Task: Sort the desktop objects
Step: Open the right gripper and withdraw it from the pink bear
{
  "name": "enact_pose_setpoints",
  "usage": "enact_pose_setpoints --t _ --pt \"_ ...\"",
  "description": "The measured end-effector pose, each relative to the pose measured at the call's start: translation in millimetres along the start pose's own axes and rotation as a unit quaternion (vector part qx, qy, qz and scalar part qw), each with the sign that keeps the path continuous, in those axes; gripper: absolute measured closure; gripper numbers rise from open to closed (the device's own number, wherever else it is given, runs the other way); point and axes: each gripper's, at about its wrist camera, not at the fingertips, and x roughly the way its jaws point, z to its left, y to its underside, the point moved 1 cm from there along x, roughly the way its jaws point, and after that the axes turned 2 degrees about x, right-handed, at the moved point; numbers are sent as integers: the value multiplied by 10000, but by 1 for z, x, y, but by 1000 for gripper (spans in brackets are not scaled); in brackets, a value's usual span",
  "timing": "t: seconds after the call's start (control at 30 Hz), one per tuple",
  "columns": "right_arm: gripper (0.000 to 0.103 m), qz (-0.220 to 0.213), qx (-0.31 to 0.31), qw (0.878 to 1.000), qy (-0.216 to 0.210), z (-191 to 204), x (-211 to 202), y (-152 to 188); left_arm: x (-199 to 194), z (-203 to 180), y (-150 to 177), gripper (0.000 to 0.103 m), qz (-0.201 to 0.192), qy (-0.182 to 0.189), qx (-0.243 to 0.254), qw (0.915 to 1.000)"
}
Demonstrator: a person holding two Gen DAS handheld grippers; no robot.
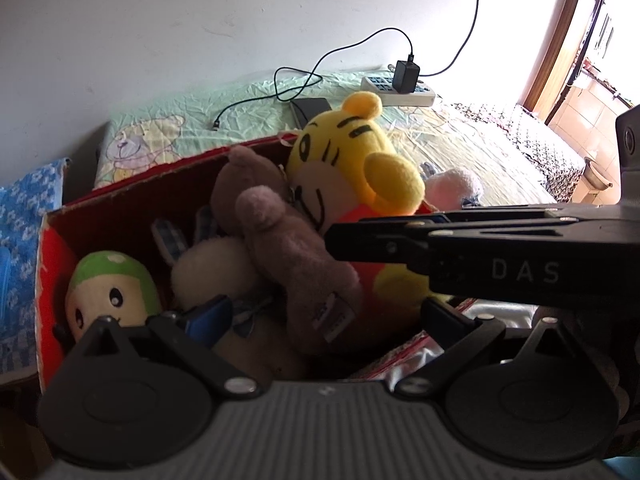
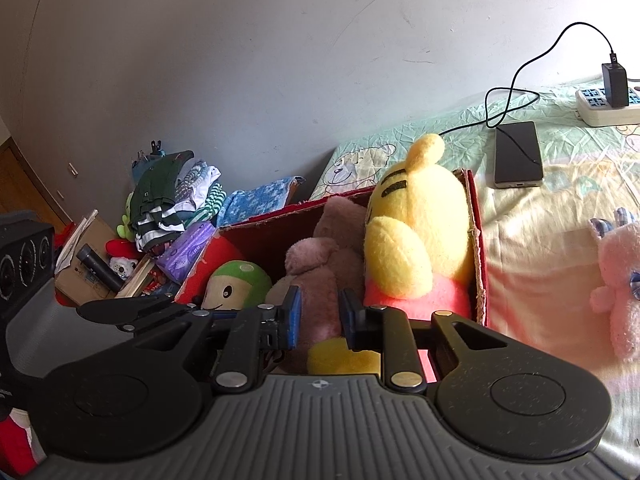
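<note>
A red cardboard box (image 1: 120,196) (image 2: 478,248) on the bed holds a yellow tiger plush (image 1: 340,160) (image 2: 416,232), a brown plush (image 1: 280,240) (image 2: 316,276), a green-capped plush (image 1: 112,280) (image 2: 240,280) and a cream plush (image 1: 212,268). My left gripper (image 1: 330,314) hangs open over the box's near side, nothing between its fingers. My right gripper (image 2: 320,314) reaches in from the right (image 1: 332,240), its blue pads (image 2: 294,312) pressed narrowly on the brown plush. A pink plush (image 1: 452,188) (image 2: 616,280) lies on the bed outside the box.
A phone (image 2: 518,154), a white power strip (image 1: 400,90) with a black charger and a looping cable lie on the bedsheet beyond the box. A blue towel (image 1: 24,240) and a heap of clothes (image 2: 172,196) sit left of it. A wall stands behind.
</note>
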Motion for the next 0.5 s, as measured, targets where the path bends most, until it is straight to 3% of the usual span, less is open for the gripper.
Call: enact_pose_setpoints --t 0.33,0.5 --pt "79 -154 -16 9998 -147 -2 -15 7 -25 -2 4 3 -325 125 -90 9994" --pt "79 -219 26 9992 -321 -10 -24 8 -36 -12 1 3 -476 14 -62 9988"
